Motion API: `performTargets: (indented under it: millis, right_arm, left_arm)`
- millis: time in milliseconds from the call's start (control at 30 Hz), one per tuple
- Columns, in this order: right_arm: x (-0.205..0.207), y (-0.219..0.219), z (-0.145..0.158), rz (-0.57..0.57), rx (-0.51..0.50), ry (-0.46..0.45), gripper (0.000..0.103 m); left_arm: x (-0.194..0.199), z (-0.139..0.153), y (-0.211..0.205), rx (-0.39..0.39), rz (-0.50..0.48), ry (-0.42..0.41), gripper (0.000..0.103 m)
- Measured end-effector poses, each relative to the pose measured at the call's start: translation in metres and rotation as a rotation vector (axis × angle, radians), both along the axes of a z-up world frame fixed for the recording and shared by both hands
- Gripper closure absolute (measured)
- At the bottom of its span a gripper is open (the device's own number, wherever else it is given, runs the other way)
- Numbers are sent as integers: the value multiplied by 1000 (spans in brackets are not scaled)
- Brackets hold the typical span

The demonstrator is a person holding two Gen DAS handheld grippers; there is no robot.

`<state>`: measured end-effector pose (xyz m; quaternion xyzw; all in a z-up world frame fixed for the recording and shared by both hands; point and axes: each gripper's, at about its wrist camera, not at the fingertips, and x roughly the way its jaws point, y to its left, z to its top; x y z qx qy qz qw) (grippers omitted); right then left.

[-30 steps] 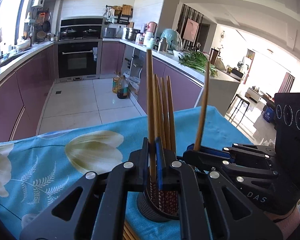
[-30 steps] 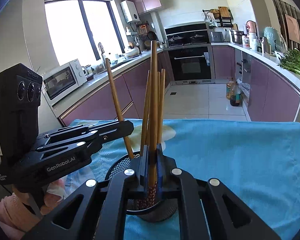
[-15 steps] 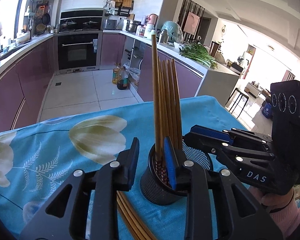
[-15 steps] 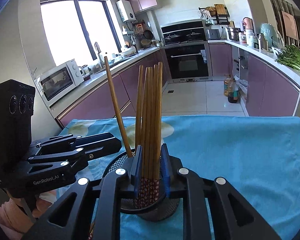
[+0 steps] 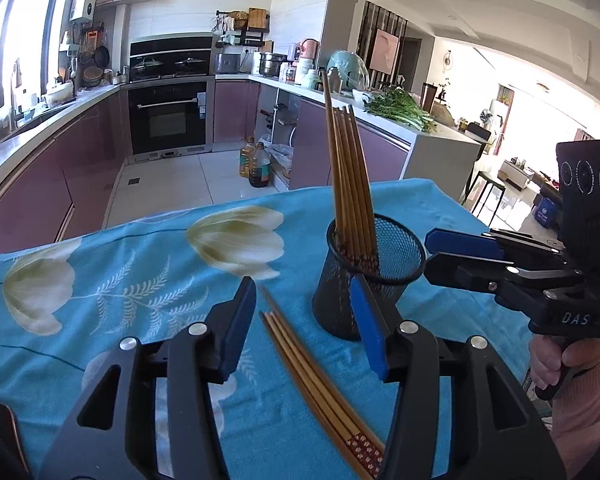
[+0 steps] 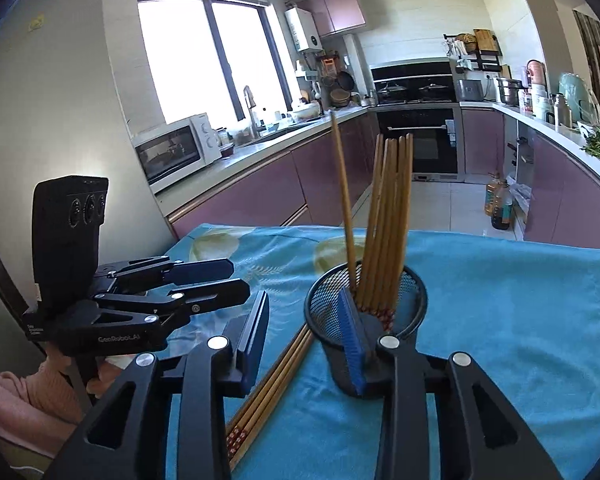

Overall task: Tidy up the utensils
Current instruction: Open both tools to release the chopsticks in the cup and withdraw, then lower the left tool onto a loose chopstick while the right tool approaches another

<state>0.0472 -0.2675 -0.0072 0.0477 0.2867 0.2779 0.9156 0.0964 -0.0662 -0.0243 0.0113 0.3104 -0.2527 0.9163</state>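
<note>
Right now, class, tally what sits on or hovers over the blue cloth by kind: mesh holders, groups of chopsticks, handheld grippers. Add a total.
Mesh holder: 1
Groups of chopsticks: 2 (standing chopsticks in the holder; loose chopsticks lying on the cloth)
Grippers: 2 (left gripper, right gripper; the jaws of both have just been opening, with nothing held between them)
Total: 5

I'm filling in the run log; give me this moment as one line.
left tongs: open, just released | right tongs: open, just released | chopsticks: upright in mesh cup | loose chopsticks: flat on tablecloth
</note>
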Motion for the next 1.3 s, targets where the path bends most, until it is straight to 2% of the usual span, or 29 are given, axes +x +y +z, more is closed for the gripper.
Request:
performTargets:
  millis: [333,600,767,1300]
  right_arm:
    - [-6,29,-50,32,-59,147,68]
    - [-7,39,-75,32,-92,228,68]
    - [-8,39,-80,23,-111,241,68]
    - [-8,42,-83,1,-178,241,70]
  left_arm:
    - [-22,-37,20,48,51,74,51]
    - [-27,-62,22,83,73,141,51]
    - [-29,-74,20,97,64,171,51]
    - [-27,-83,10,97,32,206,51]
